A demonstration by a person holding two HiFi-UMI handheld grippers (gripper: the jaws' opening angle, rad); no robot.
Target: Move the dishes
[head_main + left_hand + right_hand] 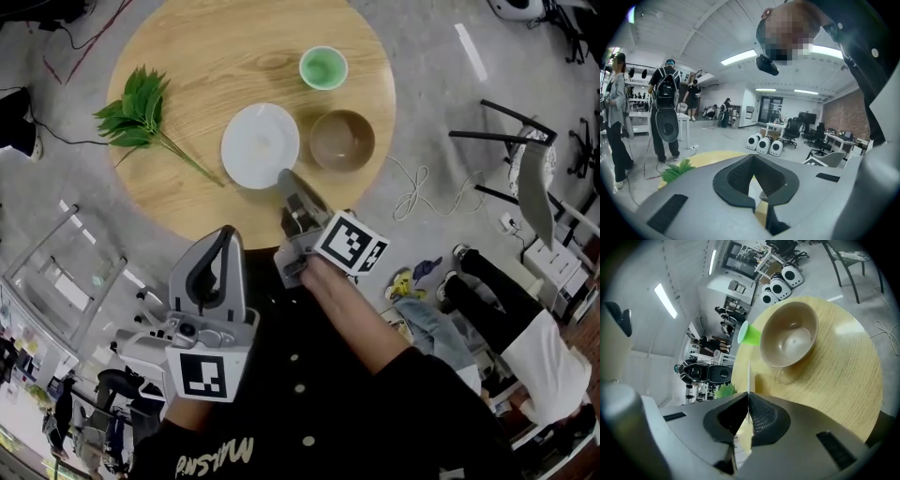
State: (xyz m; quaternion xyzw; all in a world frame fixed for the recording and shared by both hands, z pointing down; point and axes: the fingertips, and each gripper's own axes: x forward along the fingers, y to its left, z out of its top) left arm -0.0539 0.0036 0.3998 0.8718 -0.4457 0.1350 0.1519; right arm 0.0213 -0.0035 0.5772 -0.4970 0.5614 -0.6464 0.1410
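Note:
A white plate [260,142] lies on the round wooden table [206,56], with a brown bowl [342,140] to its right and a green cup [323,67] beyond. My right gripper [284,176] is shut on the plate's near rim. In the right gripper view the plate [749,376] shows edge-on as a thin white line between the pads of the right gripper [748,397], with the bowl [790,338] and cup [750,333] behind it. My left gripper [223,234] hangs off the table near my body, jaws together and empty; in its own view the left gripper [753,157] points over the table edge.
A sprig of green leaves [136,112] lies on the table's left side. A black chair [525,159] and loose white cable [417,197] are on the floor to the right, and a person's legs [506,309] near them. People [665,112] stand far behind the table.

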